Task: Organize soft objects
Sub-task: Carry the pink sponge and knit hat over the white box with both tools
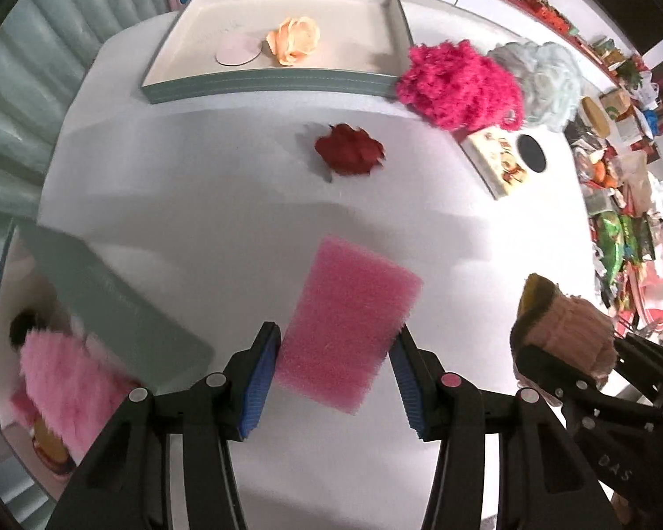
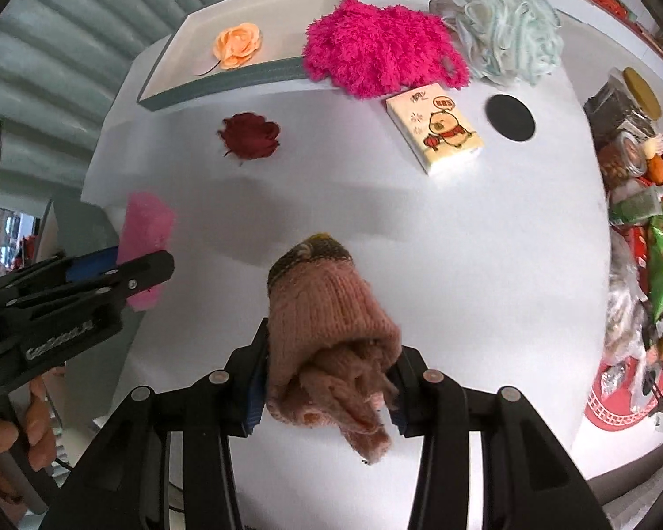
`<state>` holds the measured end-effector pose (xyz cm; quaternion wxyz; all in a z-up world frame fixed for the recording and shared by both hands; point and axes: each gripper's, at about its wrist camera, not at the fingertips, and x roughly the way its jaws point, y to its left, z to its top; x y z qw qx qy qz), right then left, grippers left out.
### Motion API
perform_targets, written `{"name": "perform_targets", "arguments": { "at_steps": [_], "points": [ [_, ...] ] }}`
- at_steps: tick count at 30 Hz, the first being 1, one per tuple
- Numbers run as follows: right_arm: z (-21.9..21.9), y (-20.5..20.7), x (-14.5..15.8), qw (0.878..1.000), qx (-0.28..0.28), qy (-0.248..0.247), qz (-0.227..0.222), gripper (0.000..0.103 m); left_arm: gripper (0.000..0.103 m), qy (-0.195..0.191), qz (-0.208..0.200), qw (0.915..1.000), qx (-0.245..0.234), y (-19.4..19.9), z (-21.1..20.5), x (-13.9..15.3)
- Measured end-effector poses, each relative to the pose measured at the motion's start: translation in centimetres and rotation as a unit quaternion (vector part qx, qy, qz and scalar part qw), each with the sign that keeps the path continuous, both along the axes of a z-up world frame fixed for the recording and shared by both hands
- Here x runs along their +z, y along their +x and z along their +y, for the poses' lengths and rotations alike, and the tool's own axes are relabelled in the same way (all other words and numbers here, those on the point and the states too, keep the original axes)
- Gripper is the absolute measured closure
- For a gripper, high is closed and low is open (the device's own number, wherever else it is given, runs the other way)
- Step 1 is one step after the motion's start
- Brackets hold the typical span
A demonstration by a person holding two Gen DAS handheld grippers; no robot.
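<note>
— How far along are you?

— The tray [image 1: 265, 81] on the tabletop [image 1: 225, 203] holds only the peach flower [image 1: 294, 39] and a pink pad [image 1: 238, 49]. The fuchsia cloth [image 2: 375, 51], mint pouf [image 2: 504, 42] and red flower [image 1: 350, 149] near it wait.

— And your tools?

— My left tool [image 1: 336, 369] pinches the pink sponge [image 1: 347, 324], my right tool [image 2: 329, 386] the knit sock [image 2: 327, 331], both well short of the tray.

**Pinks, reds and pale greens on a white worktop**

I see a bubblegum-pink sponge [image 1: 348, 325] between blue-padded black jaws, and a dusty-pink knitted sock [image 2: 327, 331] with an olive-and-yellow cuff. On the white worktop [image 2: 420, 229] lie a dark red flower [image 2: 251, 134], a magenta fluffy cloth [image 2: 375, 46], a pale mint bath pouf [image 2: 504, 26], a black disc [image 2: 509, 117] and a cream tissue pack [image 2: 435, 132] printed with a cartoon pig. The grey-green tray [image 1: 265, 84] holds a peach rose [image 1: 294, 39].
</note>
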<state>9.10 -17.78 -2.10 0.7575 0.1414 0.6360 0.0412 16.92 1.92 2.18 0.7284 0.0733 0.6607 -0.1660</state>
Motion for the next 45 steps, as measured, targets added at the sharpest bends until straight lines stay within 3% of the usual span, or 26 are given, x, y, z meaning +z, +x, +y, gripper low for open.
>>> {"name": "perform_targets", "arguments": {
  "at_steps": [5,14,34,45],
  "points": [
    [1.0,-2.0,1.5,1.0,0.004,-0.008,-0.004,0.056,0.051,-0.008,-0.014,0.9999,0.005,-2.7,0.2,1.0],
    [5.0,-3.7,5.7,0.998,0.038,-0.019,-0.037,0.056,0.051,-0.03,-0.038,0.998,0.04,-5.8,5.6,4.8],
    [12.2,-5.6,11.3,0.991,0.104,-0.045,-0.074,0.056,0.051,-0.054,-0.075,0.9936,0.064,-10.4,12.7,8.2],
    [17.1,-4.6,12.9,0.98,0.17,-0.058,-0.088,0.056,0.051,-0.066,-0.097,0.9824,0.145,-11.3,18.4,9.2]
  ]
}}
